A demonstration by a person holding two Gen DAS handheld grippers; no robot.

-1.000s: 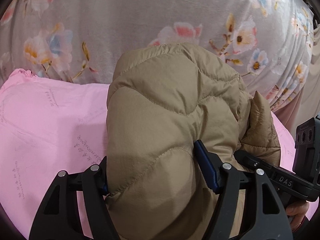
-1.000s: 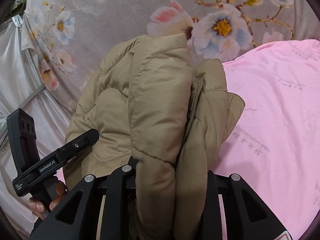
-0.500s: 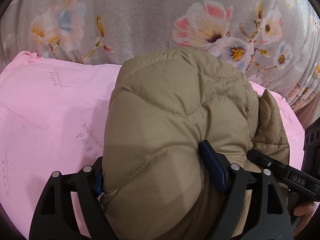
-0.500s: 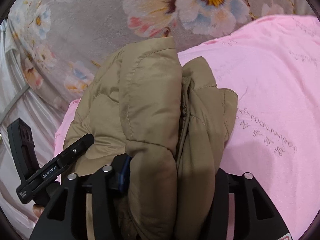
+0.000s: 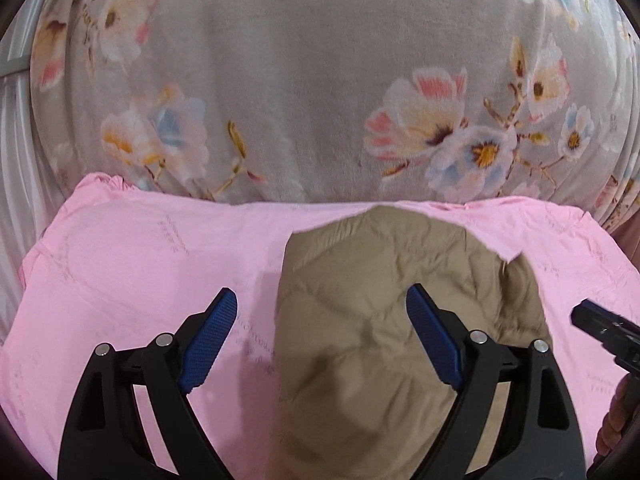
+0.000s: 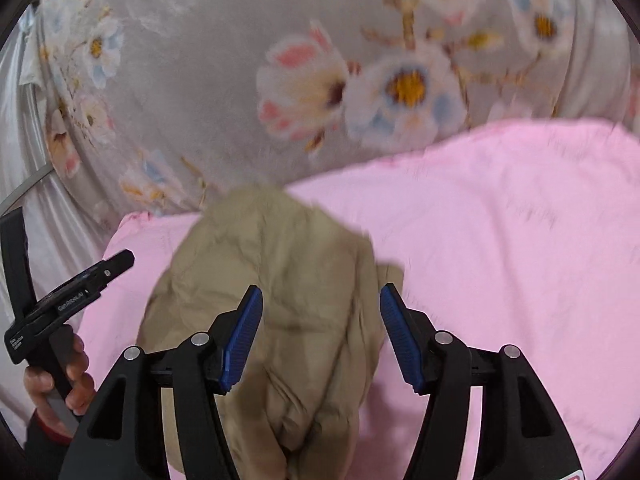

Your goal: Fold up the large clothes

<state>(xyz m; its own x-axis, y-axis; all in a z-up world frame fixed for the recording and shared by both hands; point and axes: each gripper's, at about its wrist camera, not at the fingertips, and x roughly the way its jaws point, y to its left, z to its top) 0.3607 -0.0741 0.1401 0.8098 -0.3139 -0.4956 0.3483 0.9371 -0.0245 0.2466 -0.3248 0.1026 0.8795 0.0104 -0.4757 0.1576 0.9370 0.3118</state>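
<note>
The folded tan quilted puffer jacket (image 5: pixel 372 320) lies on the pink sheet (image 5: pixel 140 264), its long axis running away toward the grey floral blanket (image 5: pixel 288 80). Its near end is cut off. The left gripper (image 5: pixel 320 336) and right gripper (image 6: pixel 320 336) have just been opening; both stand wide above the jacket, gripping nothing. Faint print on the sheet is unreadable.

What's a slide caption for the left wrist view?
Left tool open above the folded tan quilted jacket lying on pink cloth.
</note>
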